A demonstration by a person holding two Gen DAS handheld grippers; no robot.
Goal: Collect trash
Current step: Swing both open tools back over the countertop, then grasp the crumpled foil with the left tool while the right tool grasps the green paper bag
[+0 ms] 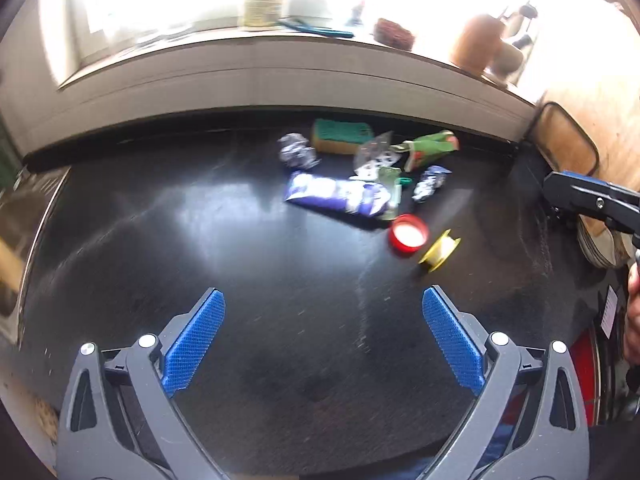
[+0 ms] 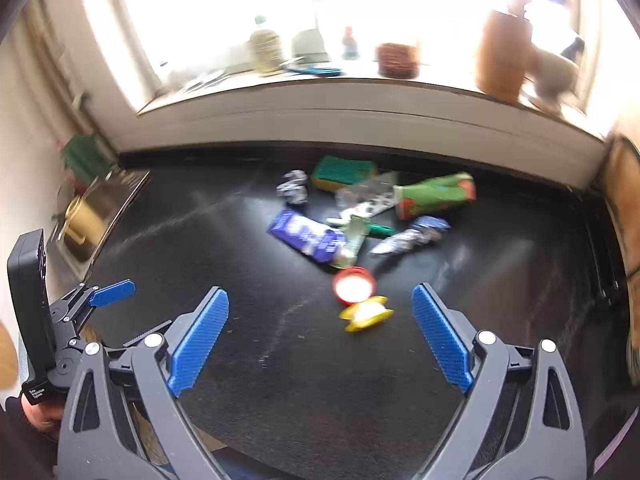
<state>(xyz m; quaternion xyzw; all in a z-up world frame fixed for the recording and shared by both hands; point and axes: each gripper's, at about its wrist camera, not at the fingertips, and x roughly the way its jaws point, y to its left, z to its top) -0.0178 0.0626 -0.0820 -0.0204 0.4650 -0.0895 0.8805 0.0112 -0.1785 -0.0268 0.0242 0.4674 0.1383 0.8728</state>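
**Both grippers open over black table, trash heap at the far edge**

The left gripper hovered over bare black table, fingers spread wide, nothing between them. The right gripper had its fingers wide apart too, empty, with the yellow spool lying on the table between them but untouched.

The trash sat heaped near the table's far edge, under the windowsill: a purple wrapper, a crumpled foil ball, a second foil scrap, a green-and-red packet, clear plastic packaging. A green-topped sponge lay hard against the far edge, just beside the foil ball. A red lid sat on the near side of the heap, the yellow spool right next to it. All frames were motion-blurred. On the sill stood a jar and a brown pot.
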